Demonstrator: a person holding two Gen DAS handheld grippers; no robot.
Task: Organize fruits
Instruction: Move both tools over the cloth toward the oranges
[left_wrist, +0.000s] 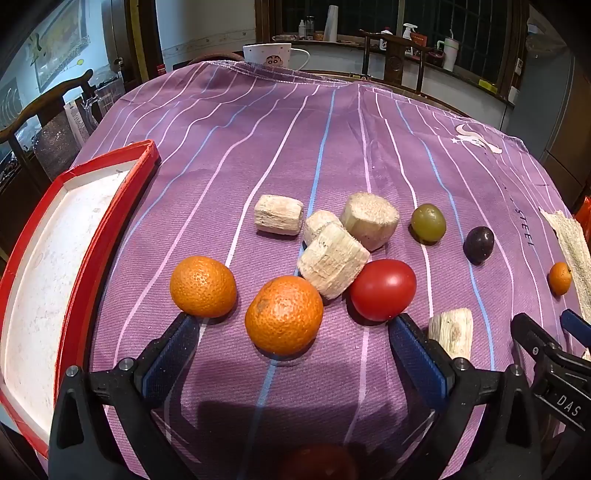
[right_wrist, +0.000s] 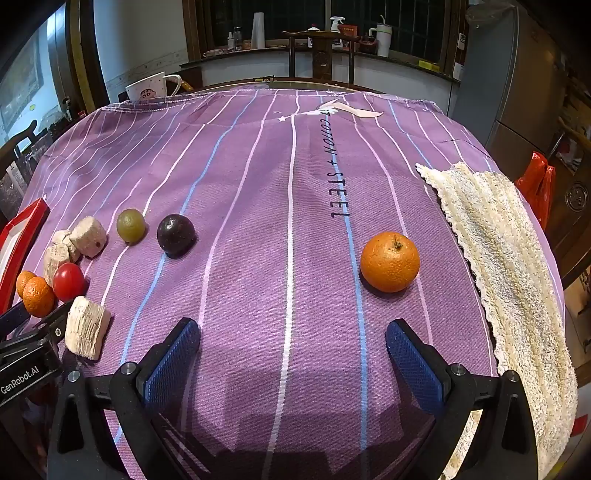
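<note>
Fruits (left_wrist: 283, 314) loose on my cloth (left_wrist: 295, 147), red tray (left_wrist: 107, 229) left, my left gripper (left_wrist: 293, 325) and right gripper (right_wrist: 293, 332) both spread wide, holding nothing.

Left hand-held gripper (left_wrist: 291, 325) jaws spread wide, right hand-held gripper (right_wrist: 293, 330) likewise

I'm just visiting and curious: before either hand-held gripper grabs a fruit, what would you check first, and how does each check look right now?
1. Left hand-held gripper open and empty: ok.
2. Right hand-held gripper open and empty: ok.
3. Nearest mandarin lined up between the left fingers: ok.
4. Red-rimmed tray has free room: ok.
5. Lone mandarin centred for the right hand-held gripper: not ok, it sits toward the right finger.
6. Tomato clear of the sugarcane chunk: not ok, touching.
</note>
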